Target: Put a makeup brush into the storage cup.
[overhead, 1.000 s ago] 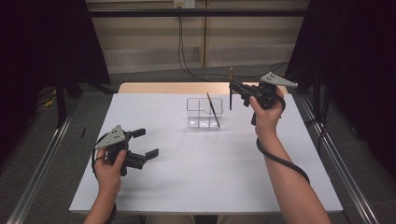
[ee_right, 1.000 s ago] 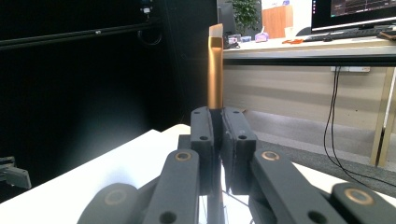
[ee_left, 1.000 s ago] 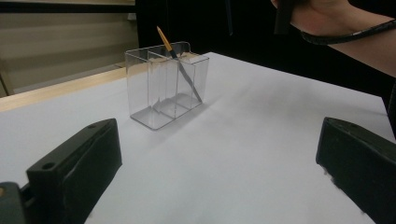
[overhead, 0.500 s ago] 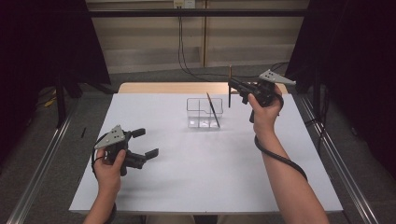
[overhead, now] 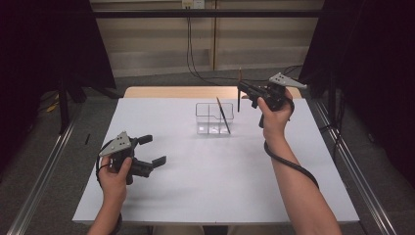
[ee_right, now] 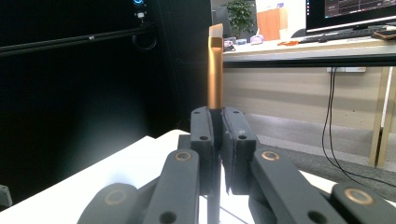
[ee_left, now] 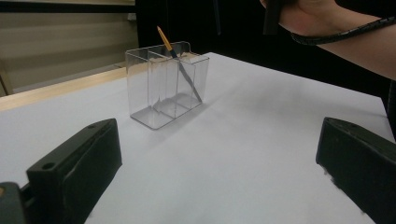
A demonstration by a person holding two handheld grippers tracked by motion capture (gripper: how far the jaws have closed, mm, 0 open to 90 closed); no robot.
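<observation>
A clear plastic holder (overhead: 214, 119) with several compartments stands upright at the middle back of the white table (overhead: 205, 191). A dark-handled brush (overhead: 223, 115) leans in it, its orange end up (ee_left: 162, 36). My right gripper (overhead: 241, 91) hovers above the table just right of the holder, shut on a second brush (overhead: 239, 88) that stands upright. In the right gripper view the pads (ee_right: 218, 135) pinch its handle below the copper ferrule (ee_right: 215, 70) and flat tip. My left gripper (overhead: 154, 150) rests low at the front left, open, with nothing between its fingers (ee_left: 74, 163).
A wooden strip (overhead: 186, 91) runs along the table's far edge. Metal rails (overhead: 44, 171) flank both sides on the grey floor. Dark curtains stand left and right, and cables (overhead: 191, 49) hang at the back wall. The right gripper's coiled cable (overhead: 288, 164) trails along the forearm.
</observation>
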